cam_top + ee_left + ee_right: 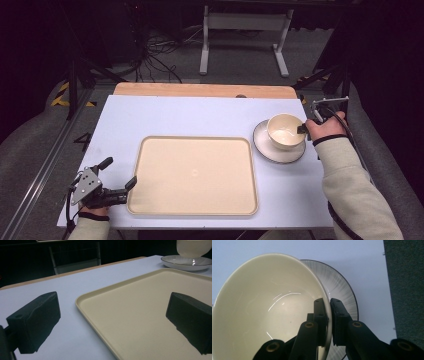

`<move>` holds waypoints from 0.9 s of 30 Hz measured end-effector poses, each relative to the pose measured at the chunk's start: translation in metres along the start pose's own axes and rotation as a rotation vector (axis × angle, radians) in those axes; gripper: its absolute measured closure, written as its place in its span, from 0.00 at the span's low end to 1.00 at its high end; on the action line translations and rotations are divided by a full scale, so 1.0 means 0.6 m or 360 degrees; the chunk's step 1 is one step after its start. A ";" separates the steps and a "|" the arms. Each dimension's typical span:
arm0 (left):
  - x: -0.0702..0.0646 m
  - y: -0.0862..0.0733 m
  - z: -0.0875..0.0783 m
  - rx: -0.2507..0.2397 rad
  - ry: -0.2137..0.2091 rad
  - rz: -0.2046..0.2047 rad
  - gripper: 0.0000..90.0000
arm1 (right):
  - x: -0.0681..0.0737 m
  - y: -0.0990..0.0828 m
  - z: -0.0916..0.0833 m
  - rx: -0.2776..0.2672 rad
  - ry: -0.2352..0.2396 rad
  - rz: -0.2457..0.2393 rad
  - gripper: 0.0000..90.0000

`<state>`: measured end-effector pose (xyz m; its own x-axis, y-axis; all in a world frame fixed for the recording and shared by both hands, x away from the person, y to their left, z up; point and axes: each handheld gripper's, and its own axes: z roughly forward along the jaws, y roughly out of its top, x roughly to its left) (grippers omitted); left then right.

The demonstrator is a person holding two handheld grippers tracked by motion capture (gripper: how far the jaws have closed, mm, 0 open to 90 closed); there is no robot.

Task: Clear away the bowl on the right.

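Observation:
A cream bowl stands on a white dark-rimmed saucer at the right of the table. My right gripper is shut on the bowl's right rim. In the right gripper view one jaw is inside the bowl and the other outside, pinching the wall at my right gripper, with the saucer beneath. A beige tray lies in the middle. My left gripper rests open at the tray's front left corner. Its jaws straddle the tray's left edge around my left gripper.
The white tabletop has a wooden strip along its far edge. A white frame and cables lie on the floor beyond. The bowl and saucer appear far off in the left gripper view.

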<state>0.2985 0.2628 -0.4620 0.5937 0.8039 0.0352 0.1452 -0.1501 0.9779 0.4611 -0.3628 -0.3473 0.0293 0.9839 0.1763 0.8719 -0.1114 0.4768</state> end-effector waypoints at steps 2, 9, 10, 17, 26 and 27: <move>0.000 0.000 0.000 0.0000 0.0002 0.0001 0.00 | 0.000 0.002 -0.009 0.0004 -0.0008 -0.0003 0.93; -0.001 0.000 0.000 0.0002 0.0008 0.0002 0.00 | 0.000 0.000 -0.016 -0.0004 -0.0014 -0.0015 0.93; -0.001 0.000 0.000 0.0001 0.0009 0.0002 0.00 | 0.001 0.000 -0.016 -0.0011 -0.0007 -0.0015 0.93; -0.001 0.000 0.000 0.0002 0.0009 0.0004 0.00 | 0.019 -0.001 -0.020 0.0002 0.0018 -0.0049 0.93; -0.001 0.000 0.000 0.0004 0.0007 0.0009 0.00 | 0.066 -0.003 -0.018 0.0004 0.0092 -0.0147 0.93; -0.001 0.000 0.000 0.0004 0.0007 0.0010 0.00 | 0.070 -0.003 -0.018 0.0008 0.0100 -0.0157 0.93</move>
<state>0.2983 0.2625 -0.4619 0.5912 0.8054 0.0421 0.1436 -0.1565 0.9772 0.4555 -0.3225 -0.3315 -0.0874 0.9793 0.1825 0.8714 -0.0137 0.4904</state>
